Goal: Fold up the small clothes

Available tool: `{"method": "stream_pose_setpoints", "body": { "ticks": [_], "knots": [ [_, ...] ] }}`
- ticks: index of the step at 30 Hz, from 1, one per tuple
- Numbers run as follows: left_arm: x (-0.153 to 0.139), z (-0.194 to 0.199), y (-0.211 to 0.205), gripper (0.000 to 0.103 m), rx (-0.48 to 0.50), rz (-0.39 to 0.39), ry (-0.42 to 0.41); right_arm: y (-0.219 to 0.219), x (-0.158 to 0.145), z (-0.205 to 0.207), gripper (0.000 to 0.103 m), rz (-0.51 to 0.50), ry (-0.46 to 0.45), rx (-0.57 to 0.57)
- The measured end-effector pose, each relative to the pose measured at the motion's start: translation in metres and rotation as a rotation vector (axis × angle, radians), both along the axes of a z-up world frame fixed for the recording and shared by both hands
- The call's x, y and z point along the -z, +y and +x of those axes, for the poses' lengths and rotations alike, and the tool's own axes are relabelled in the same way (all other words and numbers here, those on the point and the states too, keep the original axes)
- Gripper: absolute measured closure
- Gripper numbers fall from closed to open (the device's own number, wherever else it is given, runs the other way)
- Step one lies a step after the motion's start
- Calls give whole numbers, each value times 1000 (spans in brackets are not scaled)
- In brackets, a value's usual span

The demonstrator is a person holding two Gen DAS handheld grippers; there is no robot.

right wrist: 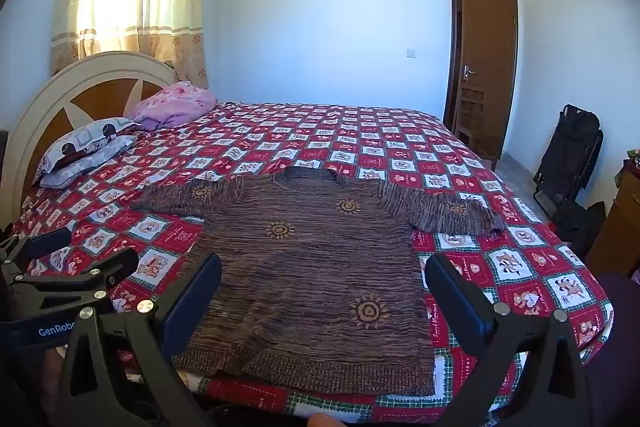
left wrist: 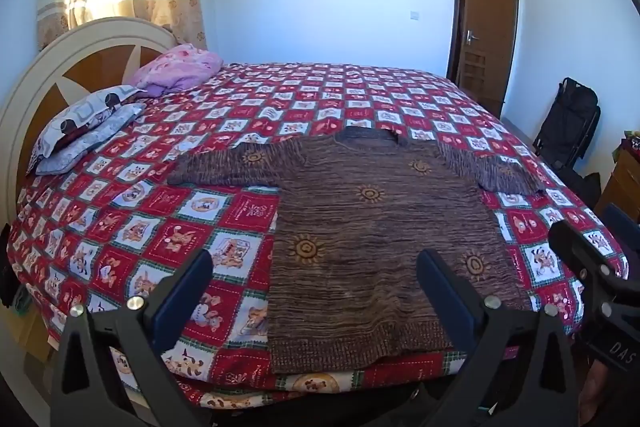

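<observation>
Sweater: the brown knit sweater [left wrist: 372,227] lies flat, front up, on the checked bedspread [left wrist: 160,219], both sleeves spread out to the sides, hem nearest the fingers.
Feel: judged soft, limp and fairly light; a thick knit that should bunch and sag when lifted, not slippery, not fragile.
Where to grip: probably a sleeve end or a hem corner, pinching through both layers so the front and back lift together.
Left gripper [left wrist: 316,283]: jaws spread wide, holding nothing; the hem's left corner lies between and beyond its fingers, the pads clear of the knit.
Right gripper [right wrist: 324,287]: jaws likewise wide and empty; the lower body of the sweater spans the gap ahead of its fingers, the right hem corner just inside the right finger.
Contact: neither gripper appears to touch the cloth.
</observation>
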State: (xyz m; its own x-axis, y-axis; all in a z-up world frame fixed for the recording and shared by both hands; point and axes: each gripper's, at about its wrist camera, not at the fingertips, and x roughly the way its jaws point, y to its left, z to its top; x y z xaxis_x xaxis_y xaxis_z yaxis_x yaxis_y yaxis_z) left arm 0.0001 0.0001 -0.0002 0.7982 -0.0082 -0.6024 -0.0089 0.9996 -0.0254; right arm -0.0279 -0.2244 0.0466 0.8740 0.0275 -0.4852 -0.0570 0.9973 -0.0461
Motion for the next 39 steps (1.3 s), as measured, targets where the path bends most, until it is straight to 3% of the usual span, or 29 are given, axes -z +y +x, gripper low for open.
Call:
{"method": "stream_pose_setpoints", "body": {
  "ticks": [39],
  "knots": [
    [9,2,-3,0,-3,-4,30,5,8,3,1,16,28,-12]
  ]
}}
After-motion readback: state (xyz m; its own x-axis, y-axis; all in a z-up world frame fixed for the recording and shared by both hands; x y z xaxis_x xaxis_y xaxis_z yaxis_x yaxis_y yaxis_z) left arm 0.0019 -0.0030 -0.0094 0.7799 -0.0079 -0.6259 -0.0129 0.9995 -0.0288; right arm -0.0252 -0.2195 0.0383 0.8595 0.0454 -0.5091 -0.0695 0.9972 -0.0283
